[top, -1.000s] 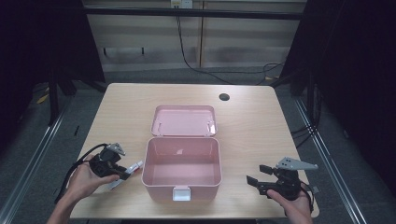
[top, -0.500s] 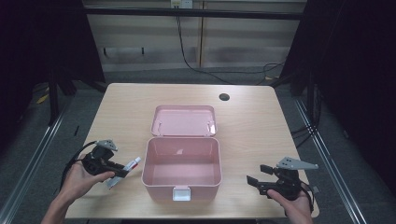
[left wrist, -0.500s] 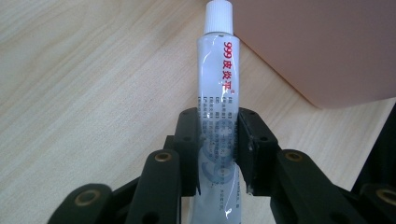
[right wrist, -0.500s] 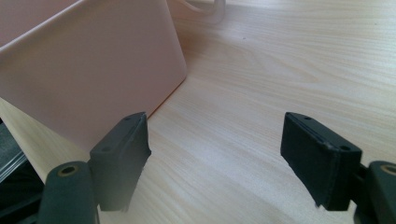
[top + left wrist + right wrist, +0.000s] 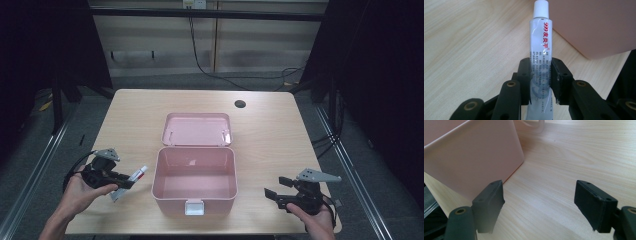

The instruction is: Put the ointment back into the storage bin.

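A white ointment tube [image 5: 136, 176] with red print and a white cap lies at an angle left of the open pink box [image 5: 170, 197]. My left gripper [image 5: 125, 183] is shut on the tube. In the left gripper view both jaws press the tube's [image 5: 541, 45] lower half, in my left gripper [image 5: 541, 75], and its cap points at the box wall [image 5: 594, 25]. My right gripper [image 5: 272, 195] stands open low over the table, right of the box. Between its spread jaws, in my right gripper [image 5: 541, 202], is bare wood, with the box corner [image 5: 469, 157] to the left.
The box lid [image 5: 196, 129] lies folded back flat behind the box, and a white latch [image 5: 194, 207] hangs at its front. A dark round hole [image 5: 240, 104] sits in the table near the far edge. Both hands are close to the table's front edge.
My left gripper has shifted a little to the left, away from the box, with the tube still in it. The right gripper has not moved.
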`<state>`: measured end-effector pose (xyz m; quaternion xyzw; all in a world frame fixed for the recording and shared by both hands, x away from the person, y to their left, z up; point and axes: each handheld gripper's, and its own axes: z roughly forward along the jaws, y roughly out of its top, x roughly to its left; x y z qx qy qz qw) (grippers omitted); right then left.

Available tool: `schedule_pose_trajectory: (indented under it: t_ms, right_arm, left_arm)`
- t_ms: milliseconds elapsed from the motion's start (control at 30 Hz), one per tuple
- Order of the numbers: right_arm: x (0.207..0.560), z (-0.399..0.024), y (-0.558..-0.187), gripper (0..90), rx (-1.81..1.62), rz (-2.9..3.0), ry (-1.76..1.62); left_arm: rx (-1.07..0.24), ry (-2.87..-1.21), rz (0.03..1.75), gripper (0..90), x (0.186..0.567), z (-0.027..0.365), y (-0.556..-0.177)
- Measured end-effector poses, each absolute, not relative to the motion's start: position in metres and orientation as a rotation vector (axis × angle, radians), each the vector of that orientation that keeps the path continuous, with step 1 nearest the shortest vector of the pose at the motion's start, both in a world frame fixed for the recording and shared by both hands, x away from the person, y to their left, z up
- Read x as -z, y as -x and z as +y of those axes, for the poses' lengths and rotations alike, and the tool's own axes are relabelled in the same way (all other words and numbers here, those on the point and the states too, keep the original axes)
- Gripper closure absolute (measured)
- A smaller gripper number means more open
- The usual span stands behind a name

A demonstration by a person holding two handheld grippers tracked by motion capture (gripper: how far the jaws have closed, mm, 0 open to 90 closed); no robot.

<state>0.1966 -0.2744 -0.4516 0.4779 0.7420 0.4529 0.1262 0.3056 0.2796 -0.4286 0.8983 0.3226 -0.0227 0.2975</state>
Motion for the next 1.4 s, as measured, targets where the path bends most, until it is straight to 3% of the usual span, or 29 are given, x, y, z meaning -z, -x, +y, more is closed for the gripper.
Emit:
schedule_pose_trajectory:
  t_ms: [667,1400]
  right_arm:
    - [0.452,-0.275,-0.196,23.9,-1.313,2.154,-1.402]
    - [0.452,-0.275,-0.196,23.8,-1.314,2.154,-1.409]
  left_arm:
    - [0.117,-2.274,0.848,71.2,0.404,0.293,-0.294]
    - [0.129,-2.291,0.790,71.0,0.375,0.282,-0.293]
